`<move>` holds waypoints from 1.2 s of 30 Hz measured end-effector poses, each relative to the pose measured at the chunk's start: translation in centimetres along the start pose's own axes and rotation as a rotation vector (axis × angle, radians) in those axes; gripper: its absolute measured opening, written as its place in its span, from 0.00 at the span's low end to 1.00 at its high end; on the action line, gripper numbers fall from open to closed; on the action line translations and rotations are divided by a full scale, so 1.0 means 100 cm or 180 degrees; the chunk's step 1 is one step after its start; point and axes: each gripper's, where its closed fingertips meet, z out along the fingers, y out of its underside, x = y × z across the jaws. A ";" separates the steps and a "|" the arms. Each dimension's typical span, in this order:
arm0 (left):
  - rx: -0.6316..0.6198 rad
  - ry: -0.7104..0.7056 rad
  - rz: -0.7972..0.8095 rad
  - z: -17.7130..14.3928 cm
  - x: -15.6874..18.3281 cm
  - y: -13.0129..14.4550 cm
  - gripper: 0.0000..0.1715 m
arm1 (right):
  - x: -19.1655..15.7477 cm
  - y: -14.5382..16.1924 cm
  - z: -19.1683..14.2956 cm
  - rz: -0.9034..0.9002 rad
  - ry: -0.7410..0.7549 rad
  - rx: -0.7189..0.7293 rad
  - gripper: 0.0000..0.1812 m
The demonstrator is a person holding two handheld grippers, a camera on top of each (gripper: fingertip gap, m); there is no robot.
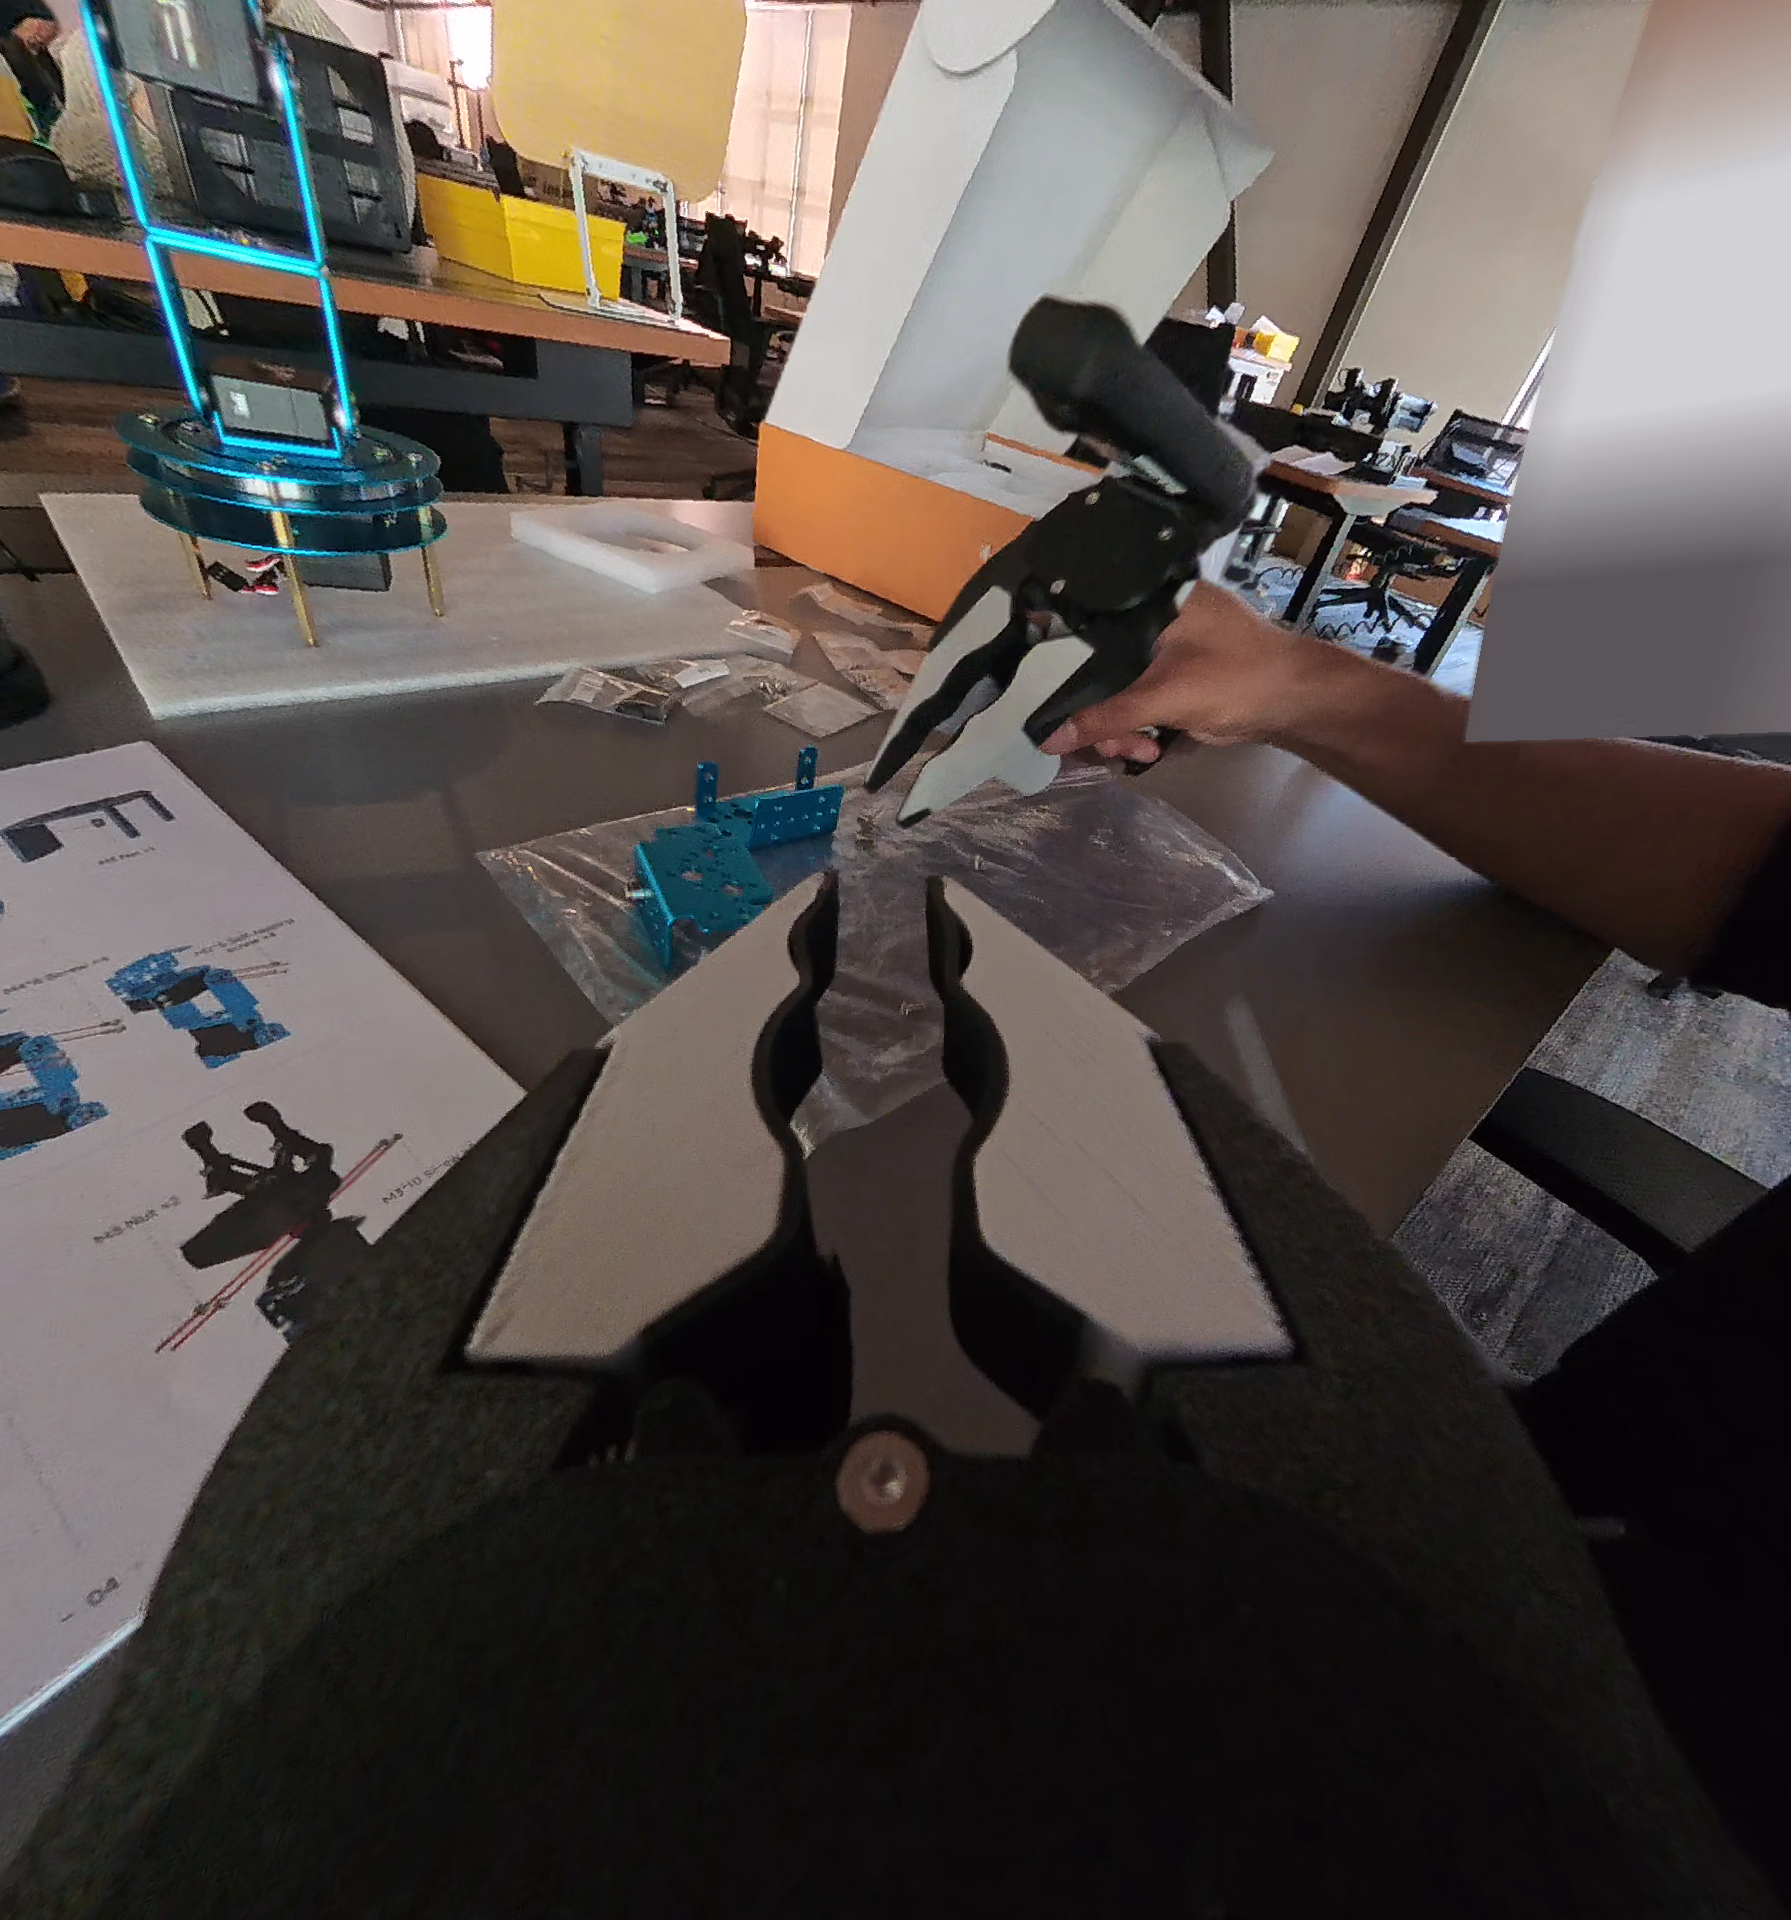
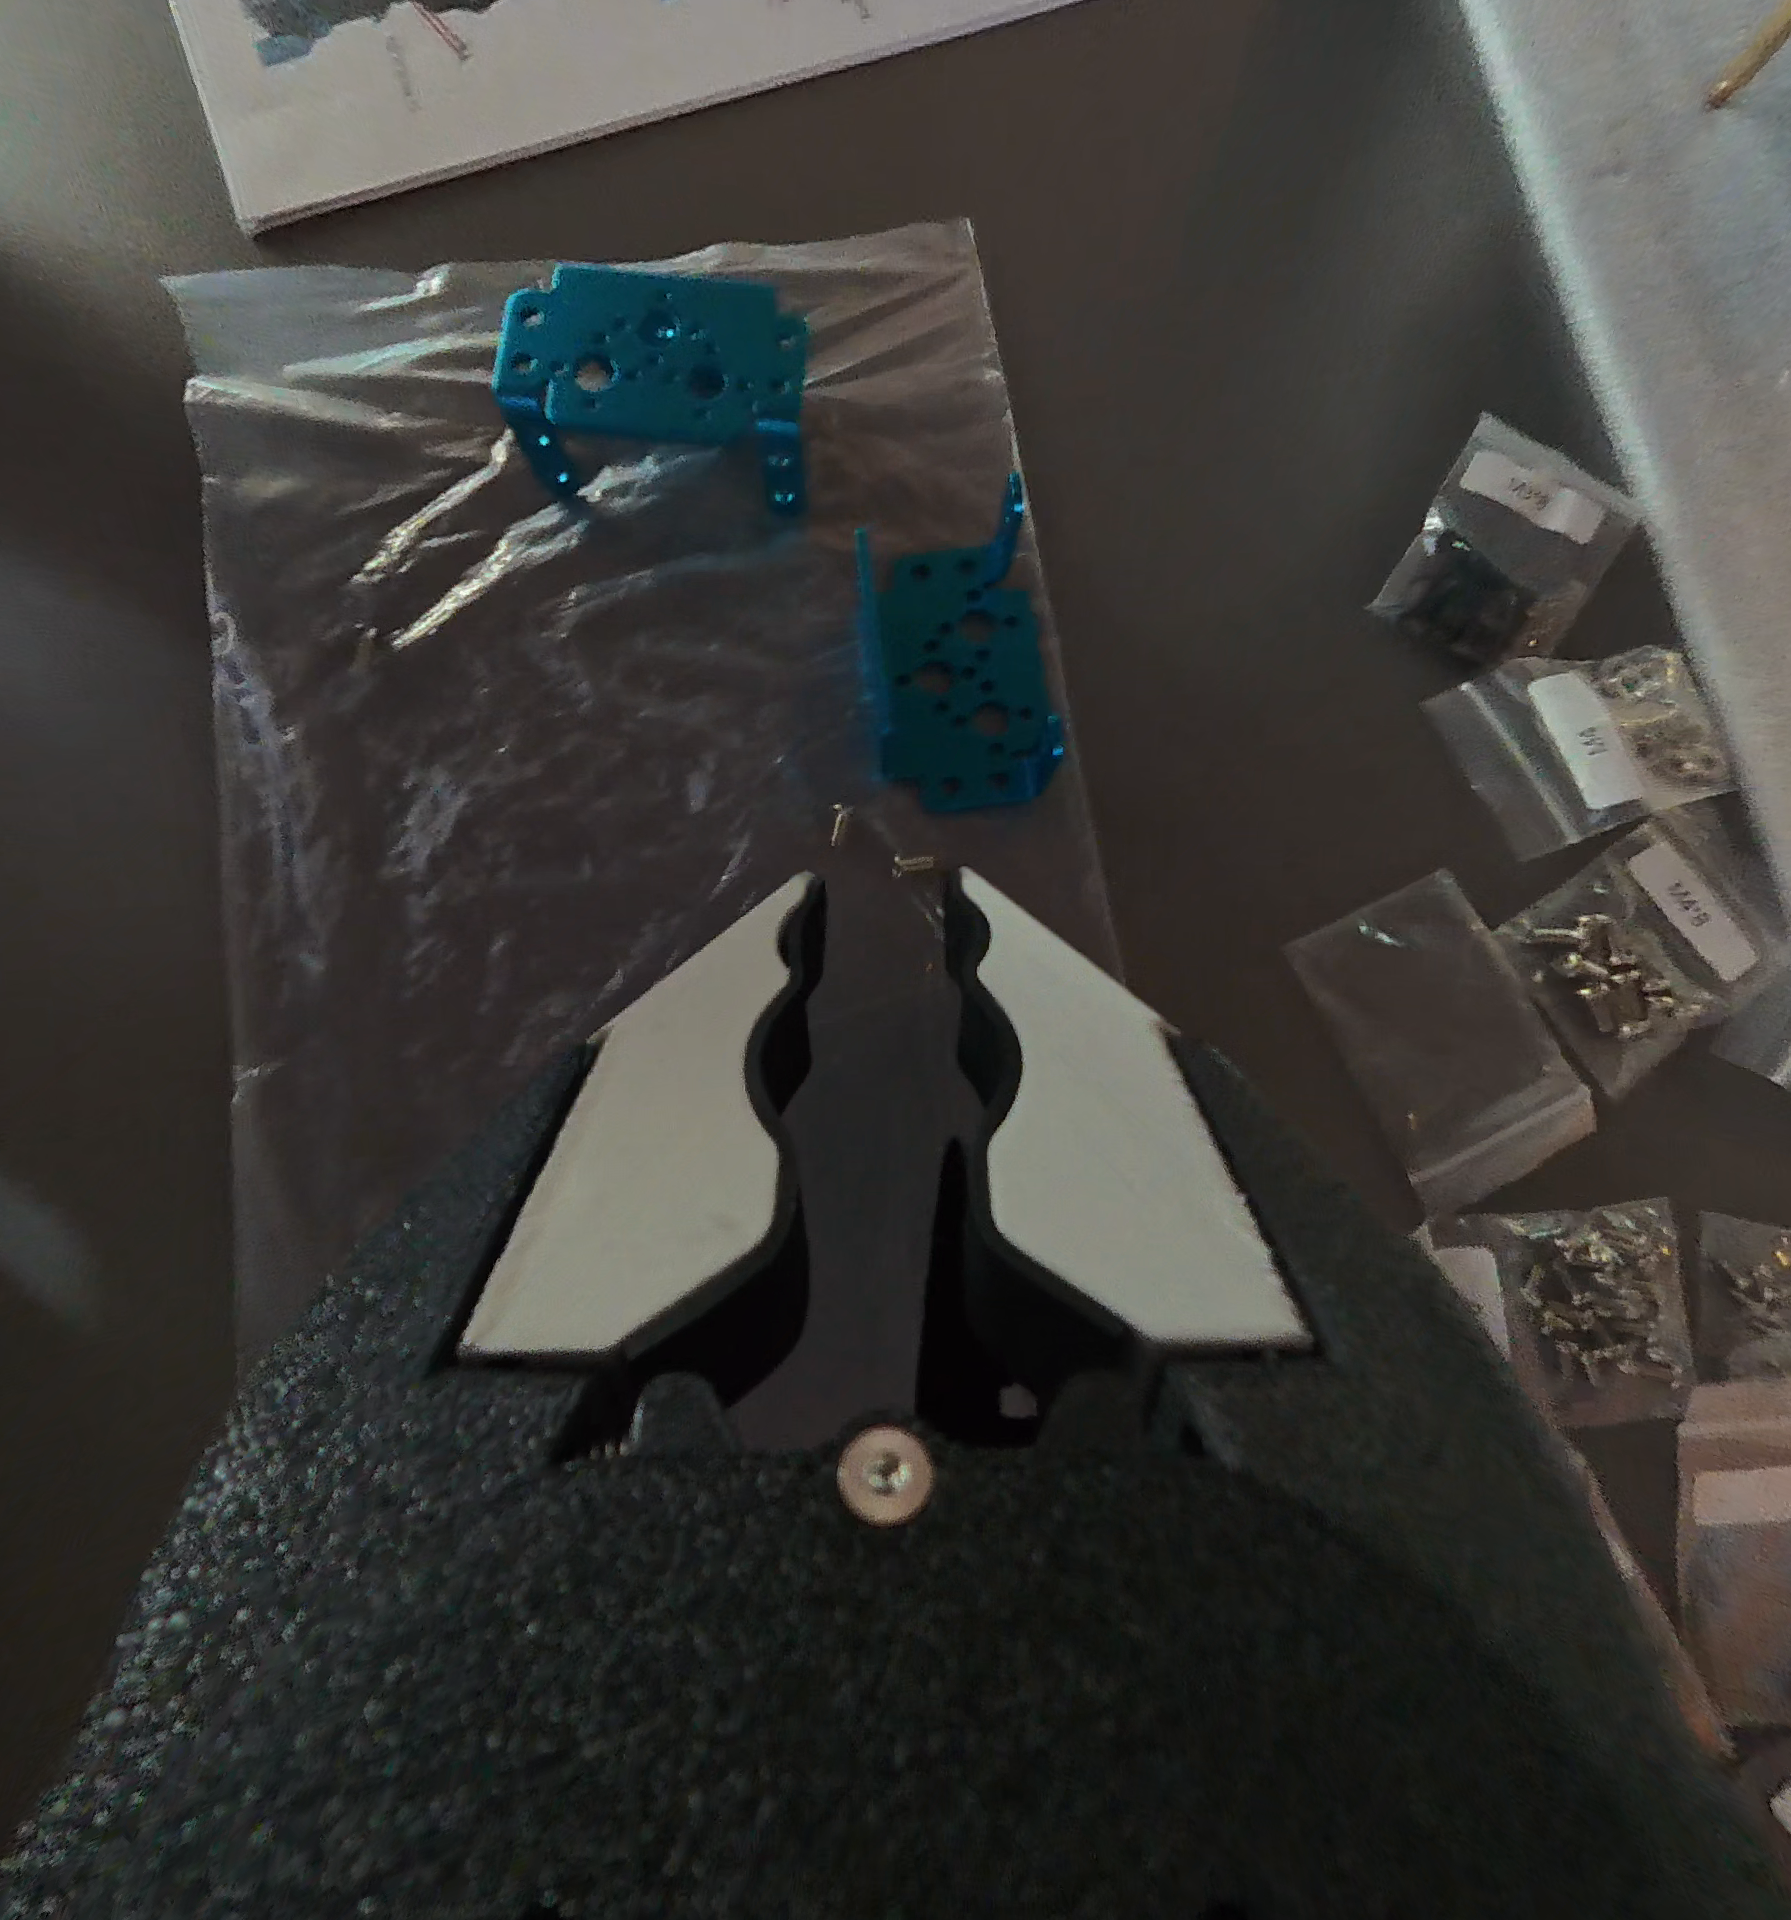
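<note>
Tilting downward at centre frame, the right gripper (image 1: 896, 800) hovers part-open and empty over two tiny screws (image 2: 875, 842) on a clear plastic bag (image 2: 475, 727); the left gripper (image 1: 880, 894) points level, part-open, empty, beside blue brackets (image 1: 725, 852).

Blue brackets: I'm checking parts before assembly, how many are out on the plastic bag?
2. One bracket lies at the bag's far end near the manual; the other bracket lies just beyond the right gripper, beside loose screws.

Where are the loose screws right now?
In the right wrist view, two small screws lie on the clear plastic bag, just ahead of the right gripper and beside the nearer blue bracket.
</note>
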 end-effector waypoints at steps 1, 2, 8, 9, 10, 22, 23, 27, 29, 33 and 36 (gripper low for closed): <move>0.0011 0.0009 -0.0012 -0.001 0.000 -0.002 0.10 | 0.001 0.000 0.003 0.0007 -0.0013 -0.0029 0.12; 0.0015 0.0019 -0.0017 -0.001 0.000 -0.003 0.10 | 0.001 0.002 0.006 -0.0008 -0.0030 -0.0081 0.12; -0.0005 0.0144 0.0050 -0.003 0.002 -0.008 0.10 | 0.003 -0.001 0.014 -0.0056 -0.0137 -0.0065 0.06; -0.0025 0.0173 0.0058 -0.002 0.003 -0.008 0.10 | 0.001 -0.001 0.014 -0.0073 -0.0192 -0.0073 0.03; -0.0048 0.0191 0.0069 -0.001 0.002 -0.007 0.10 | -0.003 -0.001 0.014 -0.0071 -0.0267 -0.0089 0.00; -0.0014 0.0212 0.0059 0.013 -0.002 -0.016 0.10 | 0.010 0.015 -0.031 -0.0152 0.0012 0.0066 0.00; -0.0010 0.0224 0.0060 0.015 -0.001 -0.017 0.10 | 0.018 0.010 -0.026 -0.0069 0.0093 0.0122 0.06; 0.0014 0.0269 0.0118 0.017 0.003 -0.020 0.10 | 0.013 0.002 0.000 0.0169 -0.0257 -0.0007 0.10; -0.0003 0.0242 0.0147 0.014 0.002 -0.018 0.10 | 0.018 0.004 0.007 0.0084 -0.0146 -0.0119 0.07; 0.0056 0.0175 0.0054 0.005 -0.008 -0.017 0.10 | 0.017 0.006 0.008 0.0047 -0.0127 -0.0171 0.05; 0.0106 0.0258 -0.0098 0.002 -0.010 -0.019 0.10 | 0.018 0.008 0.007 0.0023 -0.0127 -0.0199 0.05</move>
